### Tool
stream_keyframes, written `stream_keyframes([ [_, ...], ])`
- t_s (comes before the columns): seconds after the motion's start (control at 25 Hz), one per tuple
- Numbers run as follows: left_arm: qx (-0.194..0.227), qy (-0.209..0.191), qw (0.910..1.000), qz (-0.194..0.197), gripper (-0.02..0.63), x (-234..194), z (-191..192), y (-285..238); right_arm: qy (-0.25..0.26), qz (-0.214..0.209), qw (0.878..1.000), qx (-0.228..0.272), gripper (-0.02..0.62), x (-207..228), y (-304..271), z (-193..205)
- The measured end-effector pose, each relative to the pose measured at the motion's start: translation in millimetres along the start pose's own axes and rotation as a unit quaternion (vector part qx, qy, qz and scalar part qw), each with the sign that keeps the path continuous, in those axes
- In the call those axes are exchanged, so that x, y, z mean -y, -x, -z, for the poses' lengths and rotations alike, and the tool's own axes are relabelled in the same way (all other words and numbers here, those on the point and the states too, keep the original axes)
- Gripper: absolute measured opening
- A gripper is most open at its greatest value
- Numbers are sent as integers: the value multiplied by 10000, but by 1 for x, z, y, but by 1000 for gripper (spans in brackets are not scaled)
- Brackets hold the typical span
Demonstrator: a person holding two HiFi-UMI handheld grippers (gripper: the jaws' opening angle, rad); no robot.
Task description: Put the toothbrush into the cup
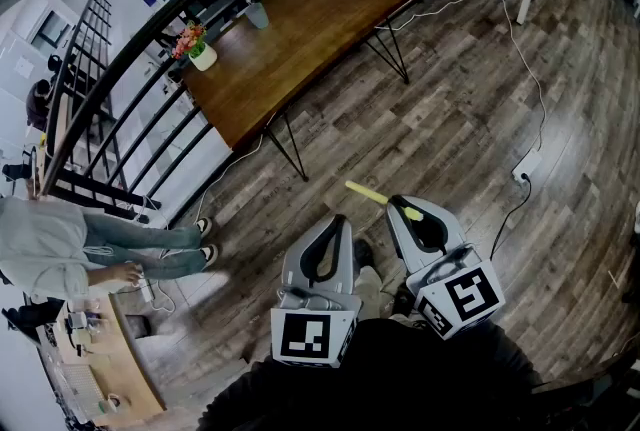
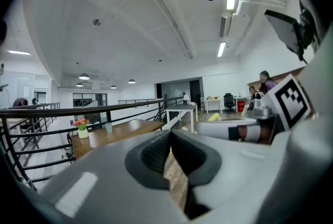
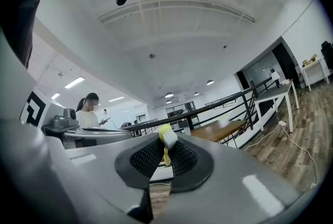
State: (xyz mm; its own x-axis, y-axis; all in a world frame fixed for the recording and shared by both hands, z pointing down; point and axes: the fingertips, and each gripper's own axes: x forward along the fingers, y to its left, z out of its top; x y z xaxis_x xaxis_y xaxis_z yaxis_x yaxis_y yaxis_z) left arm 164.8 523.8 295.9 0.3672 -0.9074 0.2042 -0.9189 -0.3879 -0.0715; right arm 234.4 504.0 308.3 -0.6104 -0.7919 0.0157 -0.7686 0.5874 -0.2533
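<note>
Two grippers hang close to the person [image 1: 400, 389], well apart from the table [image 1: 310, 19] with the cup [image 1: 257, 15]. The right gripper [image 1: 405, 209] clamps the toothbrush [image 1: 372, 194] near its head (the handle sticks out sideways), probably for carrying it over; the left gripper [image 1: 338, 224] seems closed on nothing.

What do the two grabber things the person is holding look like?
Both are smooth light grey shells that narrow toward the front. The left gripper and the right gripper each have black ribbed pads lining the jaws. A white cube with black square markers sits at the back of each. The person wears dark clothing.
</note>
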Motion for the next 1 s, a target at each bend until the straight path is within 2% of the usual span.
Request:
stream_keyframes([
  [0.28, 37, 147, 9998, 94, 9, -41, -3, -41, 56, 27, 9999, -145, 21, 8, -55, 0],
  [0.56, 60, 416, 9991, 12, 9, -96, -2, -85, 147, -66, 9994, -303, 21, 16, -124, 0],
  [1.0, 613, 427, 9972, -35, 9, -180, -42, -135, 658, -146, 9977, -84, 21, 16, -222, -38],
])
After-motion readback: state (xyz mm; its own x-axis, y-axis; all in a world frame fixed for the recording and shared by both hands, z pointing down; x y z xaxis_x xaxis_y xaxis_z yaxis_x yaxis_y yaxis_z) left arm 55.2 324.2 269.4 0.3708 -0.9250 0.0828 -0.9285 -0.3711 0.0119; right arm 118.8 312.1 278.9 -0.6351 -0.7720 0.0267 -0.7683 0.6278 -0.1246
